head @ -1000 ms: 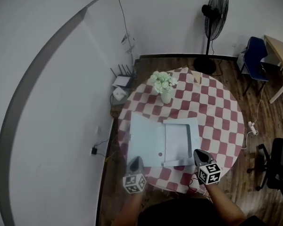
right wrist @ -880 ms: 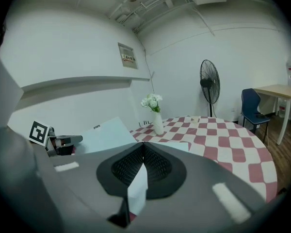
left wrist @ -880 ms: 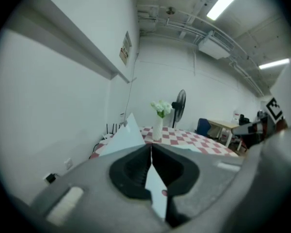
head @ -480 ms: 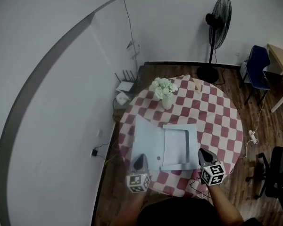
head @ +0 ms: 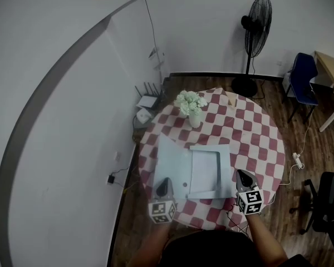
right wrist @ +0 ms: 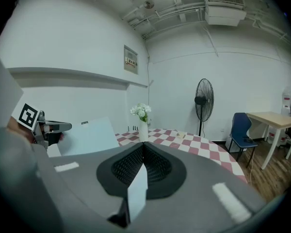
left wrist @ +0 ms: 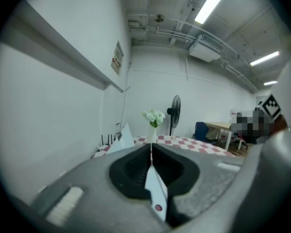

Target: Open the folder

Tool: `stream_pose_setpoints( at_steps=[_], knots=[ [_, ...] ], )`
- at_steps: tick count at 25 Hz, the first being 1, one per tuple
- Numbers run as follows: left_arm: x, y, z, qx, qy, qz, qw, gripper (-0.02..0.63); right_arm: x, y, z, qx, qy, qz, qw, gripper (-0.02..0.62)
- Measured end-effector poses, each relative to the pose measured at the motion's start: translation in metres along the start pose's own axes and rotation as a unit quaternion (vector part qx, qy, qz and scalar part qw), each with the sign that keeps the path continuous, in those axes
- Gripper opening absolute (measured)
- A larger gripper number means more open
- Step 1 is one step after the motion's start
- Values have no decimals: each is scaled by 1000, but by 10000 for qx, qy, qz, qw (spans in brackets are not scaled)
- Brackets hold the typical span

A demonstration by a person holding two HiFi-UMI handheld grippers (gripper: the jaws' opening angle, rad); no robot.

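Observation:
A pale blue folder [head: 175, 168] lies open on the round red-and-white checked table [head: 256, 135]. A white sheet [head: 207, 169] fills its right half. In the right gripper view its left cover [right wrist: 89, 136] stands tilted up. In the left gripper view only a pale corner of the folder [left wrist: 122, 136] shows. My left gripper [head: 166, 181] hovers at the folder's near left corner, its jaws shut and empty [left wrist: 151, 152]. My right gripper [head: 242, 174] hangs just right of the folder's near right corner, also shut with nothing in it [right wrist: 143, 149].
A vase of white flowers [head: 191, 105] stands at the table's far side. A black fan [head: 255, 24] stands beyond the table. At the right are a blue chair [head: 301, 72] and a wooden desk [head: 333, 70]. A black chair [head: 329, 200] is near right. The white wall runs close on the left.
Both grippers have risen a little and drawn back toward me at the folder's near corners. The folder lies as before.

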State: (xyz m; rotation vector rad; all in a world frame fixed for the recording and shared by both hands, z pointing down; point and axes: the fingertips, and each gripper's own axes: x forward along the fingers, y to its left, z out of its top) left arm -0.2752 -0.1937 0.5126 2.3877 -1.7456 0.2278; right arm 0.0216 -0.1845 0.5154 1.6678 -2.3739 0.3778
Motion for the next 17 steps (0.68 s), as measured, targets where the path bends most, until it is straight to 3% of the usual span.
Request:
stream_pose_setpoints(
  at_steps=[17],
  knots=[
    [0, -8, 2, 153, 37, -21, 9999, 11, -3, -5, -1, -13, 14, 37, 10000, 2]
  ],
)
